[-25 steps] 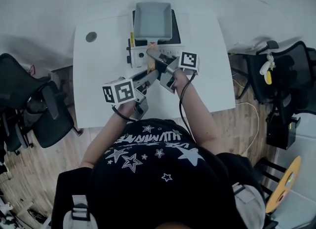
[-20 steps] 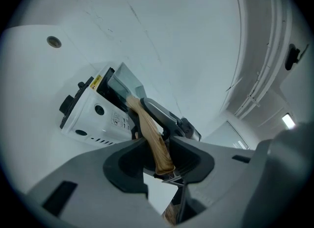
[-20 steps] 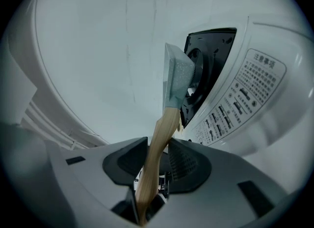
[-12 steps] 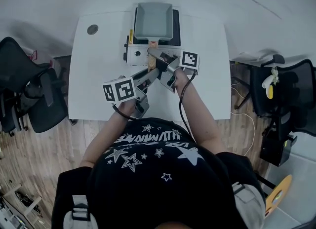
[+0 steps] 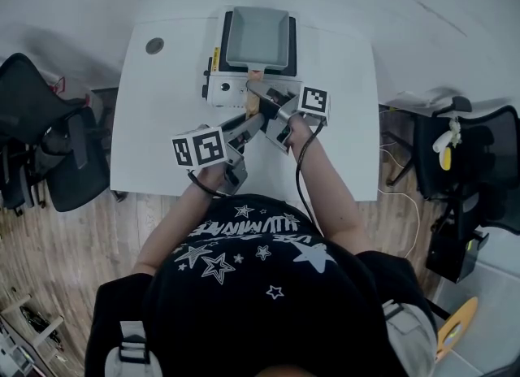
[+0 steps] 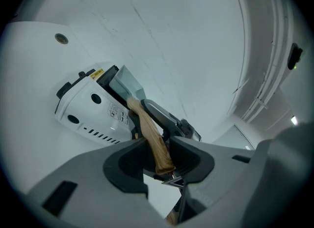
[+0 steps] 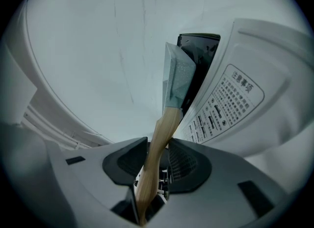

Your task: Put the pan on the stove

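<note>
A grey rectangular pan lies over the black top of a white portable stove at the table's far middle. Its wooden handle points toward me. My left gripper is shut on the handle's near end, coming in from the lower left. My right gripper is shut on the handle further up, from the right. In the left gripper view the handle runs between the jaws up to the pan and stove. In the right gripper view the handle rises to the pan beside the stove's labelled side.
The white table has a round cable hole at its far left. Black office chairs stand on the left and right on a wooden floor. A white wall runs behind the table.
The pan has shifted slightly and now sits more centred over the stove's black top. Both grippers keep their hold on the handle.
</note>
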